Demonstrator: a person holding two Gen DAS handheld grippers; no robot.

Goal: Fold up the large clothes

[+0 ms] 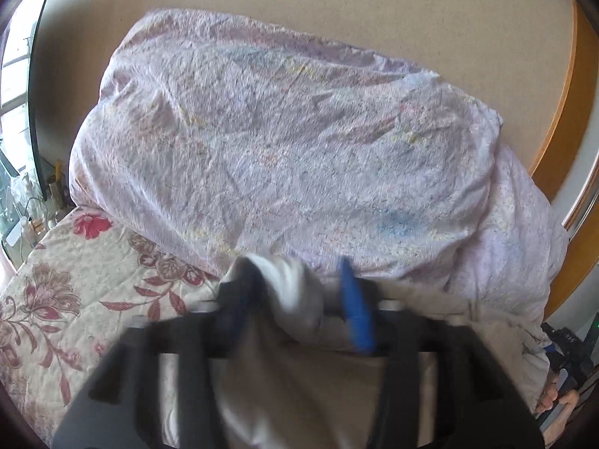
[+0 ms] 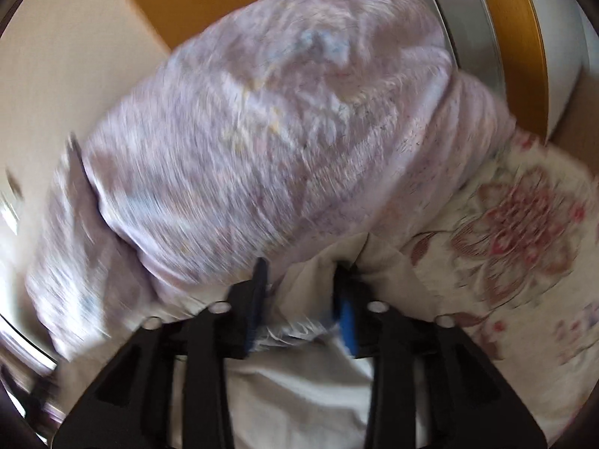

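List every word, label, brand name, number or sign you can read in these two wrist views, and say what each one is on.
None can be read in either view.
The lilac quilt carries only a faint blurred pattern, no lettering.
The bedspread shows red flowers only.
The pale garment held in the left gripper and the right gripper shows no tag or print.
The bottles by the window are too small to read.

A lilac quilt [image 1: 284,142] lies heaped on a floral bedspread [image 1: 75,299].
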